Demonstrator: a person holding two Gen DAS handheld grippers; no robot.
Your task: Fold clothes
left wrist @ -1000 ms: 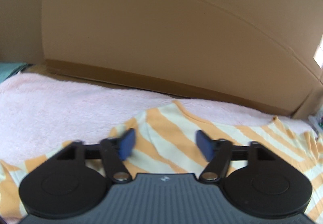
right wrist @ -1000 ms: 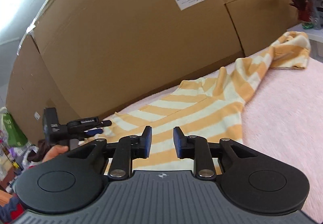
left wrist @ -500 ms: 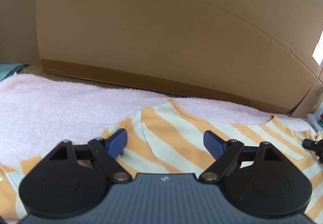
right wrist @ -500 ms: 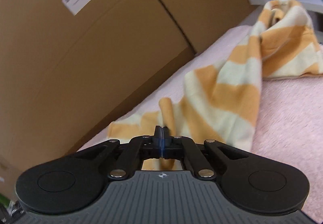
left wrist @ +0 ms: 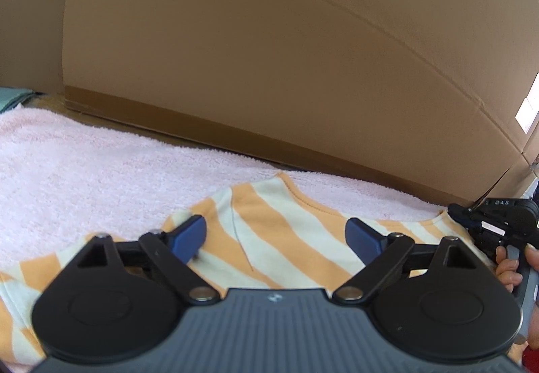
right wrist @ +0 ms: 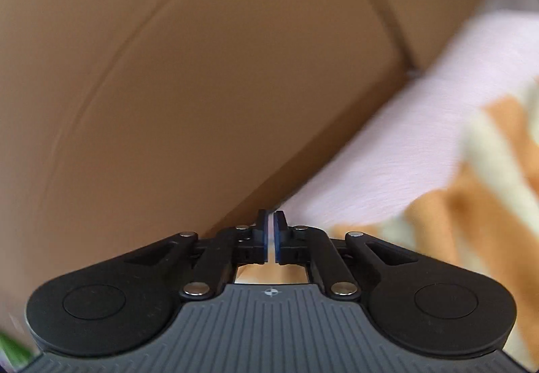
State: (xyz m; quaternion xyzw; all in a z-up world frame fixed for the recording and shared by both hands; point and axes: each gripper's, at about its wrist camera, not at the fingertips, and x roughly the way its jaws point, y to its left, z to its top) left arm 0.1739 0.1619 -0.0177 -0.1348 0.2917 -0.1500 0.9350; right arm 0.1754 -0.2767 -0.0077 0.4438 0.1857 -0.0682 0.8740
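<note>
An orange-and-cream striped shirt (left wrist: 269,204) lies flat on a pink towel (left wrist: 84,164). My left gripper (left wrist: 274,236) hovers low over the shirt's neckline area; its jaws are opening wide, and only flat cloth lies beneath them. In the left wrist view my right gripper (left wrist: 454,209) comes in from the right, its tip at the shirt's far edge, with a hand (left wrist: 505,268) on its handle. In the blurred right wrist view my right gripper (right wrist: 270,225) is shut, a thin pale sliver shows between the pads, and the shirt (right wrist: 471,204) lies under and right of it.
A large cardboard box (left wrist: 269,53) stands as a wall along the towel's far edge, close ahead of both grippers; it fills most of the right wrist view, cardboard box (right wrist: 168,103). Bare pink towel (right wrist: 404,137) stretches to the left of the shirt.
My left jaws have spread wider. My right jaws closed on a fold of the shirt, and that gripper swept along the box and rolled, entering the left wrist view from the right.
</note>
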